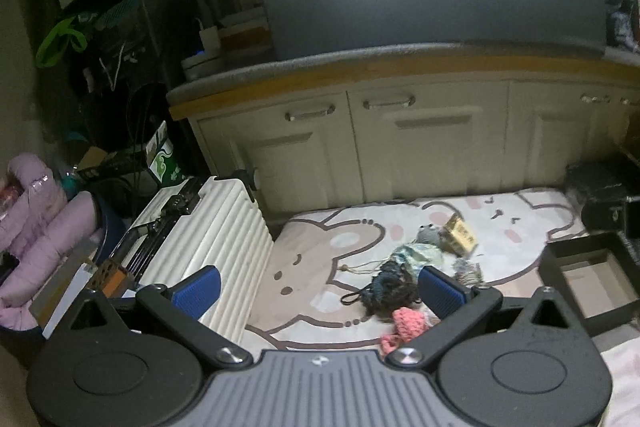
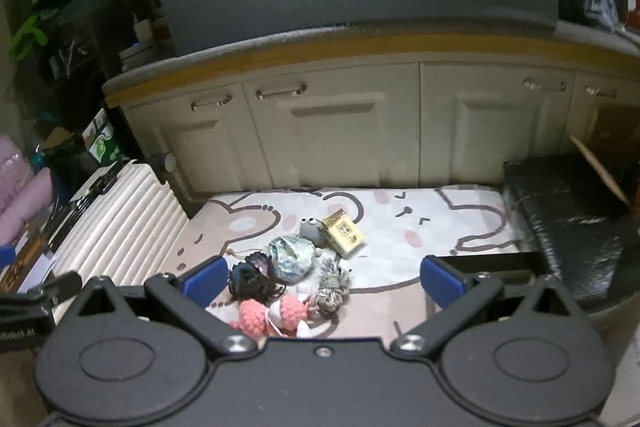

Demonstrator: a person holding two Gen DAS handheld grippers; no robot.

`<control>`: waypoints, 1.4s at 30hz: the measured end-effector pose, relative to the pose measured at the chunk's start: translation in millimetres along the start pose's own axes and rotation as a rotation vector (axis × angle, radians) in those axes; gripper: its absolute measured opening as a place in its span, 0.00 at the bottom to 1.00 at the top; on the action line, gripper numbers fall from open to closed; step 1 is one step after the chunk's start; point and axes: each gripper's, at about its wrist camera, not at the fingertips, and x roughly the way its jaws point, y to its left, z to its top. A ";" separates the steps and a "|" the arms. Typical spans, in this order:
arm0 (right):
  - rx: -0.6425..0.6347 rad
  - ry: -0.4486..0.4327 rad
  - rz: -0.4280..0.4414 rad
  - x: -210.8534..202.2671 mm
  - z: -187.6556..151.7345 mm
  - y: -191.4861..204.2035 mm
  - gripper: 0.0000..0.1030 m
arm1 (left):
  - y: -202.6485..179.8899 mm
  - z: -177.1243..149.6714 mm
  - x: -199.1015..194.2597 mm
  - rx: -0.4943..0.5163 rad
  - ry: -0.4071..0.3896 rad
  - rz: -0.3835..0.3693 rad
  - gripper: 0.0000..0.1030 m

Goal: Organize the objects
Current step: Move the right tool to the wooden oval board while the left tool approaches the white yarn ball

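The left claw (image 1: pixel 318 291) has its two blue-padded fingers (image 1: pixel 198 289) spread wide apart with nothing between them, held above a pale mat (image 1: pixel 320 251) printed with cartoon bears. The right claw (image 2: pixel 322 281) is likewise wide apart and empty, over the same mat (image 2: pixel 400 227).

Just ahead of both claws lies one loose heap of small things, touching or overlapping. Counted in the right view: one pink crocheted toy (image 2: pixel 268 315) nearest the claw, one dark tangle of yarn (image 2: pixel 252 281) to its left, one grey-and-white braided piece (image 2: pixel 332 285) to its right, one shiny green-white pouch (image 2: pixel 290 259) behind those, one small grey stuffed figure with eyes (image 2: pixel 312 229), and one small yellow box (image 2: pixel 344 233) touching the figure's right side. The box bears dark marks too blurred to read.

One open black box (image 1: pixel 588 283) sits on the mat's right edge, well apart from the heap. One white ribbed suitcase (image 1: pixel 208 227) lies along the left edge. Behind the mat stands a cream cabinet (image 2: pixel 332 131) with four door handles visible. Far left, a green-and-white carton (image 1: pixel 162 157) shows a print that cannot be read.
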 end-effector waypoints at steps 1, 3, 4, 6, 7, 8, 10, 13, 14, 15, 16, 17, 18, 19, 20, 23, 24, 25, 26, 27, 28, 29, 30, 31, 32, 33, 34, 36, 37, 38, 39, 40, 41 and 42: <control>0.007 0.002 0.005 11.0 -0.9 -0.6 1.00 | -0.1 -1.6 9.3 0.003 0.005 -0.001 1.00; 0.015 0.012 0.017 30.8 -4.0 -2.1 1.00 | -0.2 -5.7 26.6 0.004 0.027 -0.009 1.00; 0.020 0.022 0.019 40.5 -6.1 -3.5 1.00 | 0.1 -8.7 34.6 0.002 0.039 -0.014 1.00; 0.031 0.038 0.025 59.7 -11.2 -6.0 1.00 | 0.4 -16.5 51.6 -0.006 0.066 -0.027 1.00; 0.036 0.042 0.032 69.7 -14.7 -7.3 1.00 | 0.0 -20.8 61.0 -0.011 0.080 -0.034 1.00; 0.035 0.046 0.037 78.1 -17.7 -7.9 1.00 | -0.4 -24.9 68.6 -0.018 0.090 -0.041 1.00; 0.018 0.073 0.035 97.8 -24.6 -8.1 1.00 | -1.2 -33.9 85.0 -0.035 0.113 -0.059 1.00; 0.022 0.115 0.032 123.2 -36.2 -9.6 1.00 | -1.4 -47.4 107.4 -0.058 0.147 -0.080 1.00; 0.034 0.128 0.027 130.8 -40.5 -10.6 1.00 | -1.1 -51.6 113.5 -0.063 0.159 -0.082 1.00; 0.049 0.143 0.018 137.8 -45.0 -11.2 1.00 | -1.1 -55.9 119.6 -0.066 0.171 -0.083 1.00; 0.064 0.158 0.015 145.9 -50.6 -11.5 1.00 | -0.9 -60.6 125.7 -0.069 0.183 -0.084 1.00; 0.074 0.170 0.012 151.9 -55.3 -11.0 1.00 | -0.3 -65.1 130.9 -0.072 0.193 -0.085 1.00; 0.078 0.183 0.003 159.1 -61.6 -8.8 1.00 | 0.3 -69.8 136.6 -0.075 0.205 -0.086 1.00; 0.076 0.193 -0.006 165.3 -66.6 -6.2 1.00 | 0.9 -74.8 142.2 -0.078 0.216 -0.087 1.00; 0.068 0.202 -0.010 170.6 -71.7 -2.6 1.00 | 1.3 -79.5 147.2 -0.080 0.225 -0.088 1.00; 0.023 0.239 -0.007 186.7 -88.5 10.4 1.00 | 1.9 -94.5 160.8 -0.081 0.257 -0.091 1.00; 0.005 0.255 -0.001 191.7 -94.7 15.0 1.00 | 1.6 -99.4 164.5 -0.081 0.267 -0.094 1.00; -0.009 0.267 0.004 195.4 -99.4 18.9 1.00 | 1.2 -104.8 167.5 -0.082 0.274 -0.099 1.00; -0.023 0.276 0.008 198.6 -103.3 22.1 1.00 | 0.3 -109.4 169.8 -0.083 0.279 -0.106 1.00; -0.035 0.282 0.011 201.4 -107.5 25.1 1.00 | 0.0 -115.1 172.4 -0.086 0.283 -0.115 1.00; -0.047 0.289 0.010 205.3 -111.5 28.1 1.00 | -1.3 -119.6 173.9 -0.091 0.286 -0.121 1.00; -0.056 0.294 0.007 208.7 -114.8 30.3 1.00 | -2.3 -125.0 175.6 -0.097 0.291 -0.130 1.00; -0.065 0.303 0.001 212.3 -118.1 32.0 1.00 | -4.6 -129.9 176.8 -0.099 0.293 -0.141 1.00; -0.069 0.309 -0.005 214.8 -120.2 32.5 1.00 | -5.9 -134.3 177.9 -0.100 0.294 -0.153 1.00; -0.072 0.313 -0.010 217.7 -122.3 32.8 1.00 | -7.4 -138.9 178.3 -0.100 0.292 -0.165 1.00; -0.074 0.317 -0.015 220.3 -124.5 33.3 1.00 | -9.4 -143.2 178.6 -0.098 0.292 -0.177 1.00; -0.076 0.321 -0.018 223.1 -127.0 33.3 1.00 | -11.3 -147.0 179.1 -0.093 0.291 -0.187 1.00; -0.081 0.331 -0.017 227.6 -131.5 34.9 1.00 | -15.2 -153.9 180.4 -0.082 0.291 -0.205 1.00; -0.088 0.336 -0.012 229.8 -134.0 36.4 1.00 | -16.8 -156.7 181.1 -0.081 0.291 -0.213 1.00; -0.097 0.339 -0.005 230.9 -136.2 38.4 1.00 | -17.8 -160.1 181.8 -0.082 0.292 -0.224 1.00; -0.108 0.341 0.002 232.2 -138.5 40.4 1.00 | -18.7 -163.3 183.1 -0.082 0.295 -0.234 1.00; -0.118 0.342 0.008 233.0 -140.1 42.9 1.00 | -20.1 -165.6 184.3 -0.084 0.298 -0.243 1.00; -0.125 0.342 0.015 233.9 -141.4 45.0 1.00 | -20.7 -168.4 185.4 -0.087 0.301 -0.252 1.00; -0.132 0.343 0.024 234.9 -142.8 47.0 1.00 | -21.1 -170.8 186.3 -0.090 0.303 -0.259 1.00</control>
